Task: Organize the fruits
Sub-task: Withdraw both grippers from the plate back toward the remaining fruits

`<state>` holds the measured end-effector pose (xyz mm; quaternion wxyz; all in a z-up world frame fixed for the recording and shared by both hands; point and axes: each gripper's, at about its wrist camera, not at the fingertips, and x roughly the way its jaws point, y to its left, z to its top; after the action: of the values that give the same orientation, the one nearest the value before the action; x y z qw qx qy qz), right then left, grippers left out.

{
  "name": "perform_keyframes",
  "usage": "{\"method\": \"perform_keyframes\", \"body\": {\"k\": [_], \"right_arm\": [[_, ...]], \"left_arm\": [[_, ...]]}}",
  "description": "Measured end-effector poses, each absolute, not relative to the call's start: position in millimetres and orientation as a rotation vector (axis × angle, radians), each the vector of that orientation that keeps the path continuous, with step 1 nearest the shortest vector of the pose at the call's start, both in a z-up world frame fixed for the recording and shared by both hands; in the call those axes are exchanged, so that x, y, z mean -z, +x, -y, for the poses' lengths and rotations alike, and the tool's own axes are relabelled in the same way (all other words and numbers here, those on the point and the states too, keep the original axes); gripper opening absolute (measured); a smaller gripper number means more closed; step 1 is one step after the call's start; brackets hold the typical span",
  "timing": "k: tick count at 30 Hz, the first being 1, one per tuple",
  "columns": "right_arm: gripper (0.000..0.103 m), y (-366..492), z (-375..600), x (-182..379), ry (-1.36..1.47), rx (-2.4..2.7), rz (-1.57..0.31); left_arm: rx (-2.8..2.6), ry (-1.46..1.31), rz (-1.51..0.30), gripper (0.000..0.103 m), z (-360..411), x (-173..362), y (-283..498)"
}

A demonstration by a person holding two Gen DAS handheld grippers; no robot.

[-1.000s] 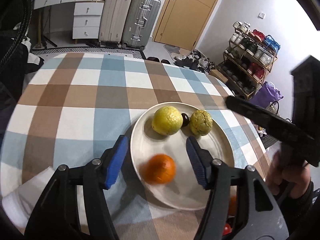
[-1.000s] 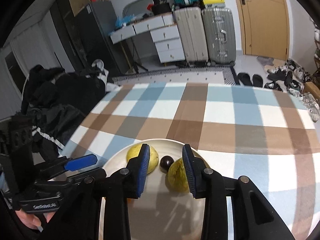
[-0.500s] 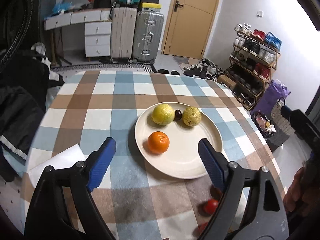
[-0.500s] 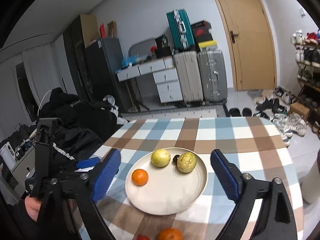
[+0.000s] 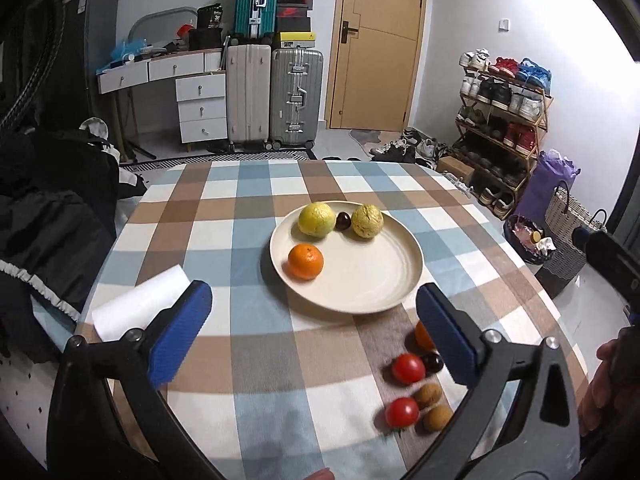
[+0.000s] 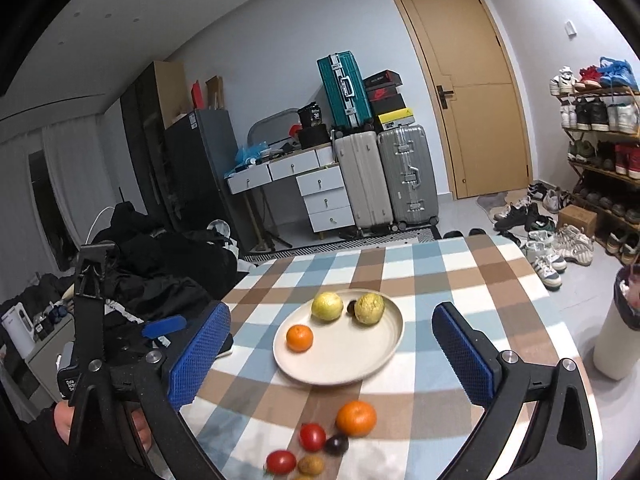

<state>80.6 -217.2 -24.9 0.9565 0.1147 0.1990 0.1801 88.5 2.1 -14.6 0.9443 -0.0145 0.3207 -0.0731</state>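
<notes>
Plate (image 5: 400,276): I see it near the middle of the counter (image 5: 248,344).
On the plate: two big round fruits (image 5: 317,219) sit side by side at the far rim, a small plum (image 5: 343,221) is between them, and one orange (image 5: 305,261) lies nearer, at the left.
Before the plate: a loose group of fruits (image 6: 316,446) lies on the counter, right of middle, well apart from the plate; another orange (image 6: 356,418) is the nearest of them to the plate.
Left of the plate: a paper sheet (image 5: 136,308) is at the counter's edge.
Behind the counter: suitcases (image 5: 276,96) stand beside a door (image 5: 376,44).
Right of the counter: a shoe rack (image 5: 504,120) stands by the wall.
</notes>
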Motion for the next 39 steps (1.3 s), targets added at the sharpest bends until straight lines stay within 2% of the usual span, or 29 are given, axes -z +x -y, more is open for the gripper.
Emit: {"method": "perform_keyframes", "body": {"k": [13, 31, 34, 36, 39], "right_arm": [[0.103, 37, 214, 60, 0.206, -0.365, -0.501], [0.102, 34, 175, 134, 0.134, -0.419, -0.706], [0.099, 36, 168, 142, 0.107, -0.424, -0.720], [0.090, 38, 163, 145, 0.092, -0.439, -0.733], [0.088, 44, 158, 148, 0.073, -0.445, -0.768]], "left_arm": [[0.156, -0.042, -0.712, 0.102, 2, 46, 51], [0.160, -0.050, -0.791, 0.102, -16, 93, 38], [0.161, -0.059, -0.800, 0.102, -19, 98, 41], [0.161, -0.059, -0.805, 0.102, -20, 100, 42], [0.161, -0.059, -0.808, 0.102, -20, 100, 44]]}}
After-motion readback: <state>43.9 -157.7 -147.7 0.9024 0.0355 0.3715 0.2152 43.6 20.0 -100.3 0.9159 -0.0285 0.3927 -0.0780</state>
